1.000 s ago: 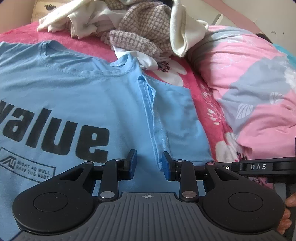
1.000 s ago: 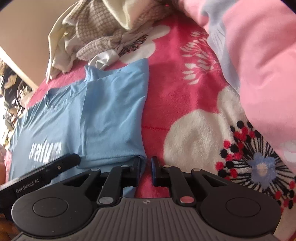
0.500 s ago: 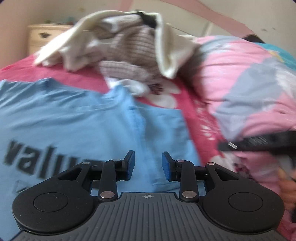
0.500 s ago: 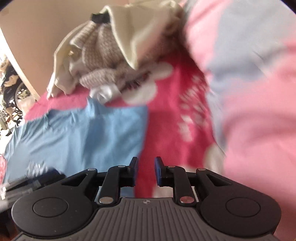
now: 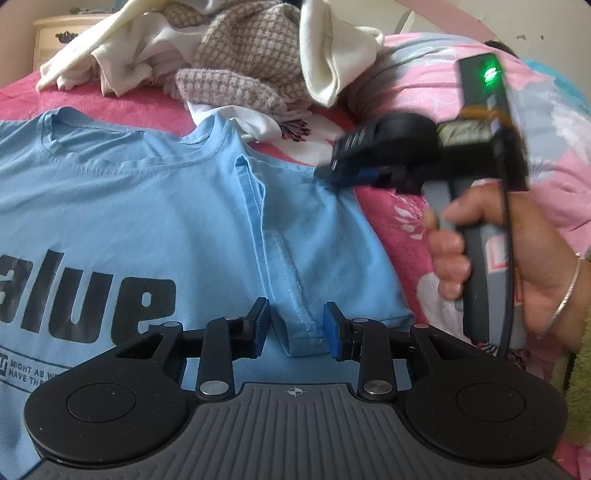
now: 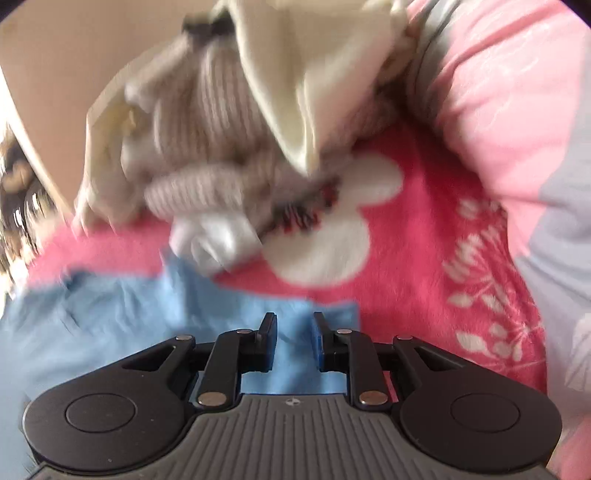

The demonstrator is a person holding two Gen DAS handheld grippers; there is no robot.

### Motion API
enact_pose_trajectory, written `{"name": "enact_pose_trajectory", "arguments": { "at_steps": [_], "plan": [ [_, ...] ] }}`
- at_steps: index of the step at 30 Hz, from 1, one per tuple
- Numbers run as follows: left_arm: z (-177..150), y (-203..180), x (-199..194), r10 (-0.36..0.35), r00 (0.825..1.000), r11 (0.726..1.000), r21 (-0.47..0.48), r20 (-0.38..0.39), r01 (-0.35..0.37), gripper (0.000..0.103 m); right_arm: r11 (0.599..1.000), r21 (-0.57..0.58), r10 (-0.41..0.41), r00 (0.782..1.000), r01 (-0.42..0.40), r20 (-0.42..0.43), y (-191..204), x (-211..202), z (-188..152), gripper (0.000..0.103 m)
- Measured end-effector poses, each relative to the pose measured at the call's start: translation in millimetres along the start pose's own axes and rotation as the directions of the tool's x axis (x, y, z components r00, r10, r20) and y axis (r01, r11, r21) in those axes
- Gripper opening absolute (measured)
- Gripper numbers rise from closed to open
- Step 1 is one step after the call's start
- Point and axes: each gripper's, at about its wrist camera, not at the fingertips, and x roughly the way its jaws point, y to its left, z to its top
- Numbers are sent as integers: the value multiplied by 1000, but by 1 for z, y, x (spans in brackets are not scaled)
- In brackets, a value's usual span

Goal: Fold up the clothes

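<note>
Where the bed (image 5: 140, 110) is covered by a red flowered blanket, a light blue T-shirt (image 5: 122, 206) is seen spread flat, print side up, with dark lettering across its chest. One sleeve (image 5: 332, 258) is folded inward over the body of the shirt, its hem lying toward the near edge of the left wrist view.

Left tool (image 5: 295, 325): the jaws are held partly apart just above the shirt, with the hem corner of the folded sleeve seen between the blue pads (image 5: 261, 321). No pressure of the pads on the cloth is observed; nothing is gripped.

Right tool (image 5: 351, 173): it is seen in the left wrist view further up the sleeve, near the shoulder end, carried by a hand (image 5: 517, 258) wearing a thin bangle. In its own view, which is blurred, the jaws (image 6: 294, 332) are partly apart over blue cloth at the shirt's edge. Nothing is held between them.

A heap of unfolded clothes (image 5: 236, 55), cream and checked brown, is noted at the far end of the bed, just beyond the shirt's collar. A pink and grey quilt (image 5: 424, 74) lies bunched beside the heap. A pale drawer unit (image 5: 55, 33) stands behind the bed.
</note>
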Motion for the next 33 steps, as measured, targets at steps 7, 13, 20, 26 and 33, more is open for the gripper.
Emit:
{"name": "enact_pose_trajectory", "arguments": {
  "at_steps": [7, 13, 20, 26, 33],
  "plan": [
    [1, 6, -4, -18, 1000, 1000, -18, 1, 18, 31, 986, -120, 104, 987, -119, -121, 39, 0, -11, 22],
    [-3, 21, -19, -25, 1000, 998, -56, 11, 26, 32, 994, -38, 94, 989, -99, -118, 37, 16, -4, 22],
    [-2, 29, -17, -57, 998, 995, -82, 10, 57, 32, 999, -45, 12, 995, -17, -102, 7, 29, 27, 37],
    [-1, 31, -13, -86, 996, 993, -76, 7, 86, 32, 986, -163, -1, 989, -24, -150, -2, 58, 37, 49],
    [2, 35, -11, -99, 995, 992, -82, 5, 99, 32, 955, -265, 77, 976, -131, -204, 2, 63, 38, 54]
  ]
}}
